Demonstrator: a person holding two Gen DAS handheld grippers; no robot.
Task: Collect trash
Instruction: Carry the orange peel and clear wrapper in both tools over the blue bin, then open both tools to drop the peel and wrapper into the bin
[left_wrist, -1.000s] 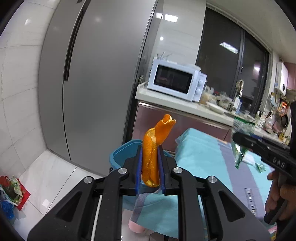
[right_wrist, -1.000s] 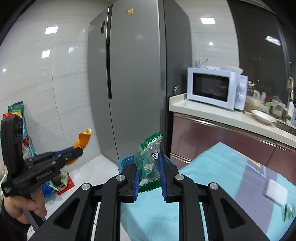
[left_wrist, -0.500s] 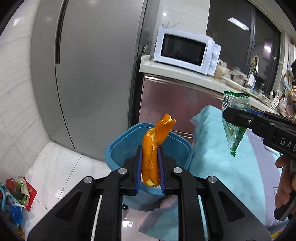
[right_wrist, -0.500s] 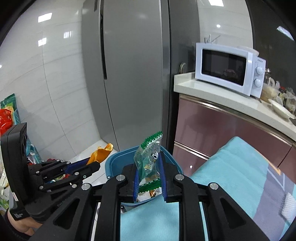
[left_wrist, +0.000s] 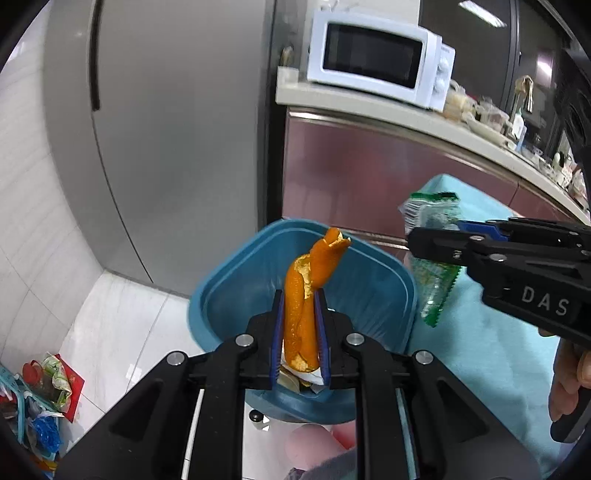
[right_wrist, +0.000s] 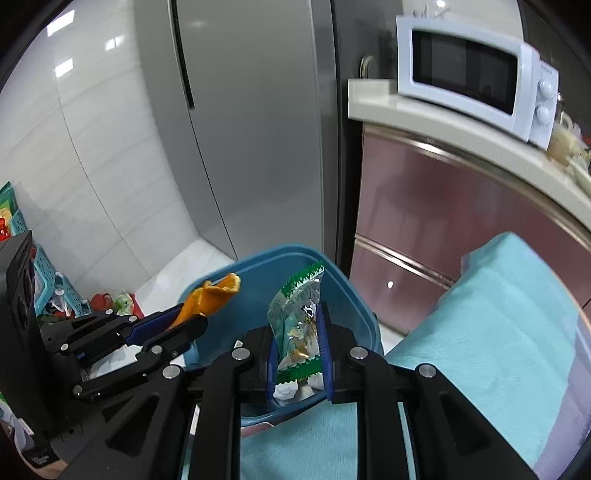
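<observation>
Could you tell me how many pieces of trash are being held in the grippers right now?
2. An orange peel is clamped in the left gripper, and a green wrapper in the right gripper, both over the blue bin. More trash lies inside, partly hidden.

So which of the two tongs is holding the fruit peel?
The left tongs: they pinch the orange peel over the blue bin. The right tongs hold a green snack wrapper instead.
</observation>
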